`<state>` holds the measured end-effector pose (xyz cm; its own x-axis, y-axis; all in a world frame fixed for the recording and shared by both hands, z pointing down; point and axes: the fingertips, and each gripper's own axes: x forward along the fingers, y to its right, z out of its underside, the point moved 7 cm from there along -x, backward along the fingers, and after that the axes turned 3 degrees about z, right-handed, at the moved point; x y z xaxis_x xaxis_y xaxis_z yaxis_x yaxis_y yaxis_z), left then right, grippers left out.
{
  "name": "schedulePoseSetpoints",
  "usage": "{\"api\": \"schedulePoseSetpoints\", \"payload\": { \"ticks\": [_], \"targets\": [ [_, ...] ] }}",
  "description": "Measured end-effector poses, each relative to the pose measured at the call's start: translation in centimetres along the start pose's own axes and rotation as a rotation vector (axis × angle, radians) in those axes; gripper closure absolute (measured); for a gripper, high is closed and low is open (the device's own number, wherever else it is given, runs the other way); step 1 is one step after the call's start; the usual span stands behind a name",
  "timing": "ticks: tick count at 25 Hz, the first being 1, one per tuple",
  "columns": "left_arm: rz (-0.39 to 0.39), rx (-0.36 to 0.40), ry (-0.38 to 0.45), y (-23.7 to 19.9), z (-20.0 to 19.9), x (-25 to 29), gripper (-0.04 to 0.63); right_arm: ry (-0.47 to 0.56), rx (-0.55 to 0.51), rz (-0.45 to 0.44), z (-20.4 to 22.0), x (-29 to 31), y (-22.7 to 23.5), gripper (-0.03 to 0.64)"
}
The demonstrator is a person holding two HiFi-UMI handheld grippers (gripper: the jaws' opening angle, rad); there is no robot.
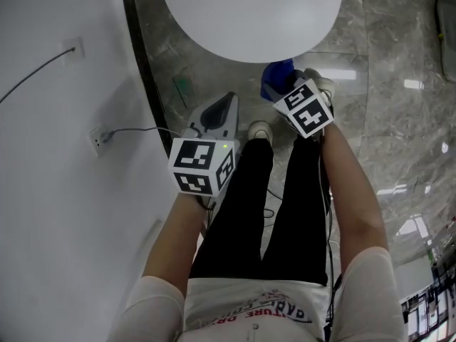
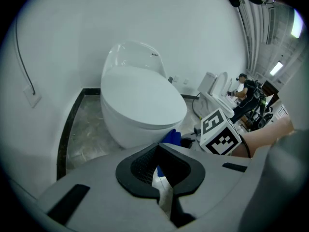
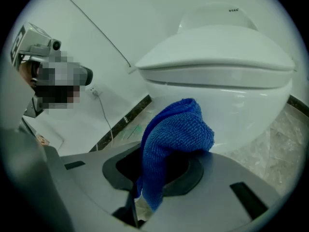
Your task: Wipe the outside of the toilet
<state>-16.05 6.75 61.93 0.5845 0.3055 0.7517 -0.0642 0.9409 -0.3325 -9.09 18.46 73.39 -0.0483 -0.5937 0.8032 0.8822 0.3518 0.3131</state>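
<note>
Far left of the head view, a plain white wall (image 1: pixel 50 212) is taking up a big chunk of the frame. There's an outlet (image 1: pixel 98 140) on it and a thin cable (image 1: pixel 139 129) trailing toward the middle. A black baseboard strip (image 1: pixel 142 55) is curving along where the wall is meeting the glossy grey marble floor (image 1: pixel 399 120), so that side is looking pretty tight.

The left hand-held gripper (image 1: pixel 226 105) is hovering low just right of that strip, jaws sitting together with nothing between them. The person's legs (image 1: pixel 274 205) in black trousers are standing mid-frame, one shoe (image 1: pixel 260 129) poking out between the two grippers.

The toilet (image 1: pixel 249 13) is filling the top centre: smooth, rounded, white, lid down. The right hand-held gripper (image 3: pixel 164 178) is clamping a blue terry cloth (image 3: pixel 176 129), which is flopping over the jaws right by the front of the bowl. Can't tell if it's actually touching. Right of that, the floor is stretching out wide and shining.
</note>
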Motion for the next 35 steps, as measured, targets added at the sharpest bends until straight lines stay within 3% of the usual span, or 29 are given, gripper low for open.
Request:
{"api": "schedulePoseSetpoints", "payload": {
  "ticks": [8,17,25,31,35],
  "targets": [
    [-0.028,-0.032,0.048,-1.6,-0.8,-3.3,0.589,0.033,0.02,-0.043,-1.6,-1.1,-4.8,0.54],
    [-0.032,-0.074,0.084,0.5,-4.9,-10.7,0.589,-0.093,0.085,0.025,-3.5,-10.5,-7.9,0.54],
    [-0.005,-0.073,0.193,6.2,-13.3,-18.2,0.589,0.034,0.245,0.16,-10.2,-26.0,-8.3,0.54],
    [-0.003,0.015,0.338,11.4,-22.9,-25.9,0.589,0.2,0.214,0.303,-18.1,-40.0,-7.8,0.54],
    [-0.033,0.062,0.424,15.6,-27.9,-29.9,0.589,0.259,0.164,0.336,-20.9,-47.4,-7.0,0.54]
  ]
}}
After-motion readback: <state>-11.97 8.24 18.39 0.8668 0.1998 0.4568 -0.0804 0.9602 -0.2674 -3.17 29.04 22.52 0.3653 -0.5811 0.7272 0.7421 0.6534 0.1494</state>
